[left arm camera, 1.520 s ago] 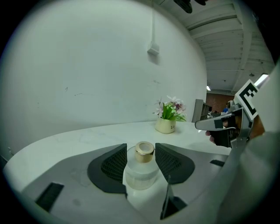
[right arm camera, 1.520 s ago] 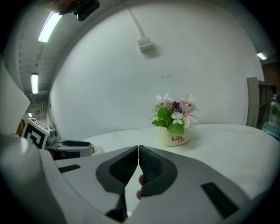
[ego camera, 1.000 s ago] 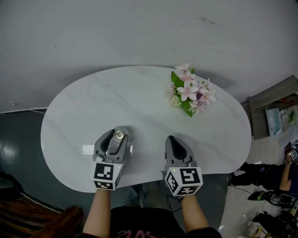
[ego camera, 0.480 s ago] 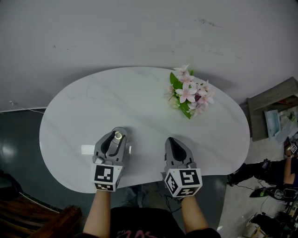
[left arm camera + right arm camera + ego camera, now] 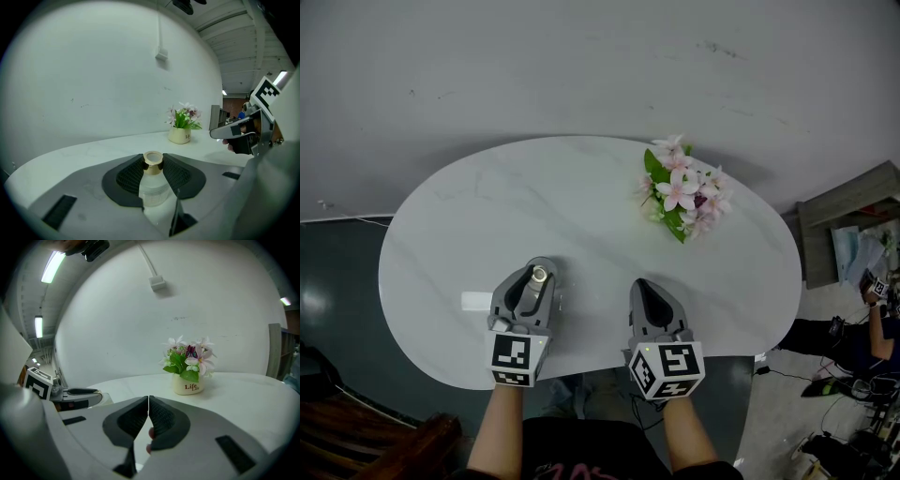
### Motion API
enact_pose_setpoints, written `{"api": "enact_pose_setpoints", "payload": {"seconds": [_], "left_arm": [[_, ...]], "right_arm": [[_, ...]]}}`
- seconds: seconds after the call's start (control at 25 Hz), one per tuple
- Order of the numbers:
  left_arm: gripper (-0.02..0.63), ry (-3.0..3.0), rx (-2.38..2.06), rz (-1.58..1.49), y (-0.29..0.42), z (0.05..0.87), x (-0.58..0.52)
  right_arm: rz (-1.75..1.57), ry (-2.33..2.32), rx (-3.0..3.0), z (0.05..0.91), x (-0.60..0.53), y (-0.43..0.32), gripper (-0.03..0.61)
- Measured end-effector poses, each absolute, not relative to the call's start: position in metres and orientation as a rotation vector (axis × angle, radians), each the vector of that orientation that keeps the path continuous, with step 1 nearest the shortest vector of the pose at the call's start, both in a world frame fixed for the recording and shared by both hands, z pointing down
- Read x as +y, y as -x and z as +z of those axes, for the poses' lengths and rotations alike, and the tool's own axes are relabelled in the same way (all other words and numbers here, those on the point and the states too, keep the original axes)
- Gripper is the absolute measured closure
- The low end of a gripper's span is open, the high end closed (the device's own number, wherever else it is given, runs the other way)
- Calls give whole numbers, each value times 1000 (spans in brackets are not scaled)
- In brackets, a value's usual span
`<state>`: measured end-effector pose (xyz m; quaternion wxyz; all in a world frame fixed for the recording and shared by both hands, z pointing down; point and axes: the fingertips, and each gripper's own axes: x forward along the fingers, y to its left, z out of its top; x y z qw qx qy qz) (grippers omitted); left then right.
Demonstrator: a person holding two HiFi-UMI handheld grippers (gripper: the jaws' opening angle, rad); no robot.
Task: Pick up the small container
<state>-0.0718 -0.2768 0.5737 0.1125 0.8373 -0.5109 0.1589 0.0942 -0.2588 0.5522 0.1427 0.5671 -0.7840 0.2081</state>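
The small container (image 5: 540, 274) is a clear little bottle with a gold cap (image 5: 153, 160), standing on the white marble table (image 5: 581, 202) near its front edge. My left gripper (image 5: 540, 268) has the bottle between its jaws, which are closing; in the left gripper view both ribbed pads (image 5: 129, 176) lie against the cap and the clear body (image 5: 152, 187). My right gripper (image 5: 645, 285) rests beside it to the right, jaws together with nothing between them (image 5: 148, 404).
A small pot of pink flowers (image 5: 682, 192) stands at the table's far right (image 5: 187, 369). A small white object (image 5: 475, 301) lies left of the left gripper. A wooden chair (image 5: 366, 441) and floor clutter (image 5: 853, 375) flank the table.
The left gripper's jaws have drawn in around the bottle. Both grippers have otherwise stayed in place.
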Motion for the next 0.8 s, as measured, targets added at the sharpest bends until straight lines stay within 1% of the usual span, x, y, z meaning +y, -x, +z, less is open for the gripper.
{"api": "enact_pose_setpoints", "payload": {"seconds": [0.8], "left_arm": [[483, -2434, -1528, 454, 78, 559, -282]], "right_arm": [[557, -1645, -2273, 538, -261, -98, 511]]}}
